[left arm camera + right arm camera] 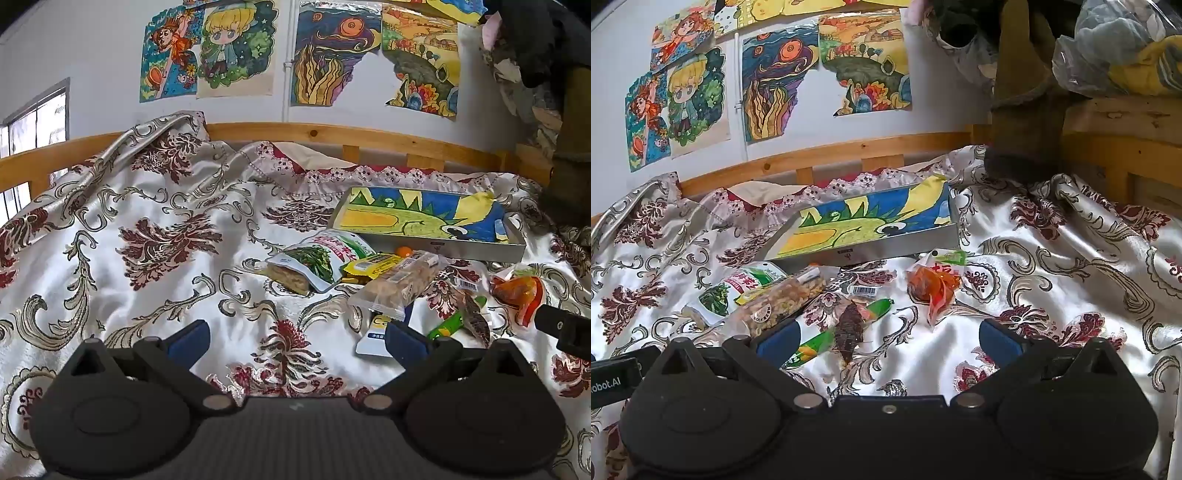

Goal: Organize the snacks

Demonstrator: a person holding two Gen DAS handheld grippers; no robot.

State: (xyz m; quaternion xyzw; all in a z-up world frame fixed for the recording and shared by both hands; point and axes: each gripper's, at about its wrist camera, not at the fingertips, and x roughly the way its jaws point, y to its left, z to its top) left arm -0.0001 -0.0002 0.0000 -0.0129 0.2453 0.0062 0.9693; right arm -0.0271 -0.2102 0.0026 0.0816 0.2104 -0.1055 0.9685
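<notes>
At the bottom of the left wrist view, the left gripper point(295, 338) stands with its jaws wide apart and nothing between them, over a satin bedspread point(166, 258) patterned in maroon and grey scrolls. At the bottom of the right wrist view, the right gripper point(888, 338) is likewise spread wide and holds nothing; bare cloth shows between its blue pads.

Just past the right gripper's left-hand finger, low centre-left of that frame, lie a green sausage stick point(846, 325) and a clear packet with a dark dried snack point(851, 328) across it. Up and to the left sits a clear bag of nut brittle point(779, 299), overlapping a green-and-white pouch point(738, 290). Right of centre rests an orange-red packet point(932, 286), apart from the others. In the left wrist view a white sachet point(375, 338) shows just beside the right-hand finger.

Farther back, mid-frame, lies a shallow grey box point(864, 251) lined with a bright crayon drawing. Behind it run a wooden bed rail point(831, 153) and, in the upper part, coloured drawings point(775, 81) taped to the wall.
</notes>
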